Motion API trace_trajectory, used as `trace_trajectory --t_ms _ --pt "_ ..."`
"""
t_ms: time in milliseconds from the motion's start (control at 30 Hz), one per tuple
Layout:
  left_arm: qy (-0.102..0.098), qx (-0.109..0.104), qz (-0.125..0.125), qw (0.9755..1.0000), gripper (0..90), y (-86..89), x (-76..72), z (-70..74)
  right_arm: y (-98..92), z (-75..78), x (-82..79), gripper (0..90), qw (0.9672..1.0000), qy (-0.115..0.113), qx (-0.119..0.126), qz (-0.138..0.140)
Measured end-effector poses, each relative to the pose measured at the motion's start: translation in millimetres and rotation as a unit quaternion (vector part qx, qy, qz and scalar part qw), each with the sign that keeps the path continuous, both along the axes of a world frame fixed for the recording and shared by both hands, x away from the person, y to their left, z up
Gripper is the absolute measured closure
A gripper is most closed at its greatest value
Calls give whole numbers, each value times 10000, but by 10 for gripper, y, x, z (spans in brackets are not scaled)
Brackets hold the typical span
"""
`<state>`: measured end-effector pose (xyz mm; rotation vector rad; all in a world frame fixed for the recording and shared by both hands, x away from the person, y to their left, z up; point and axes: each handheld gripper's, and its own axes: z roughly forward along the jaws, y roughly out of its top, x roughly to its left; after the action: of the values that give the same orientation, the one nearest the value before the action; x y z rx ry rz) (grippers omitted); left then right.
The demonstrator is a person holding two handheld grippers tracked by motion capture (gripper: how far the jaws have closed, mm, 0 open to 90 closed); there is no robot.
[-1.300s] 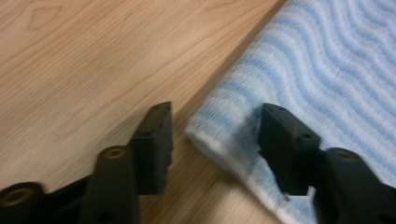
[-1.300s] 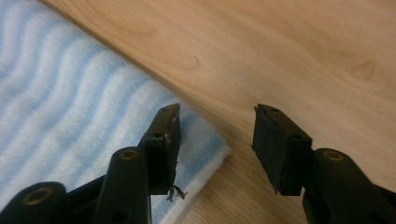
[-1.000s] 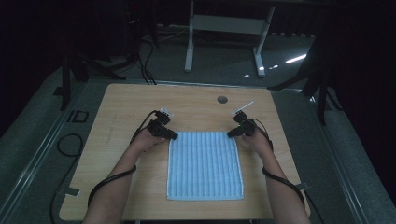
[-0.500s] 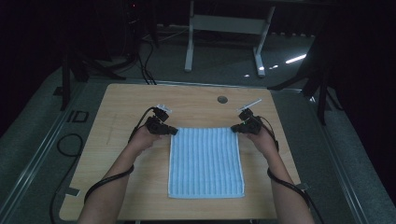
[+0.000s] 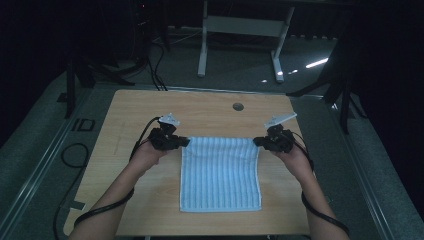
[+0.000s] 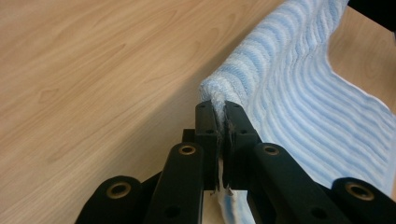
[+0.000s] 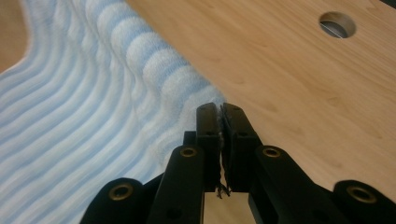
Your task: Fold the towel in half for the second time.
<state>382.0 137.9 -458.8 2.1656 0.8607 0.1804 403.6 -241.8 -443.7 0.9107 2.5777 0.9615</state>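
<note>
1. The left gripper (image 5: 184,142) is clamped on the far left corner of the striped towel (image 5: 220,172); the forearm is stretched forward.
2. The right gripper (image 5: 257,142) is pinched on the far right corner.
3. The ribbed, blue-and-white terry rectangle is spread flat on the pale wooden table (image 5: 125,120), its far edge lifted.
</note>
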Motion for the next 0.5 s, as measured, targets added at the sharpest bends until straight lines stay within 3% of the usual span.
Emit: trace_trajectory --t_ms 67,100,267,300,400,467,500 --pt "-51 -37 -184 9998 853 -13 -208 36 -44 27 -205 860 9998 -122 -12 141" --pt "-51 -37 -184 9998 852 -13 -208 36 -44 27 -205 860 9998 -122 -12 141" --pt "-124 106 -390 9991 852 -44 -522 31 -98 37 -578 860 9991 -239 13 336" --pt "-167 145 -380 9990 852 -48 -566 28 -98 37 -578 860 9991 -239 13 336" --pt "-92 185 -505 9985 851 -52 -725 -51 -92 1 -746 861 9988 -319 -30 369" --pt "-37 238 -520 9984 851 -45 -791 -100 -105 -41 -893 860 9986 -251 51 452" --pt "-3 204 -526 9984 851 -39 -817 -118 -105 -41 -893 860 9986 -251 51 452"
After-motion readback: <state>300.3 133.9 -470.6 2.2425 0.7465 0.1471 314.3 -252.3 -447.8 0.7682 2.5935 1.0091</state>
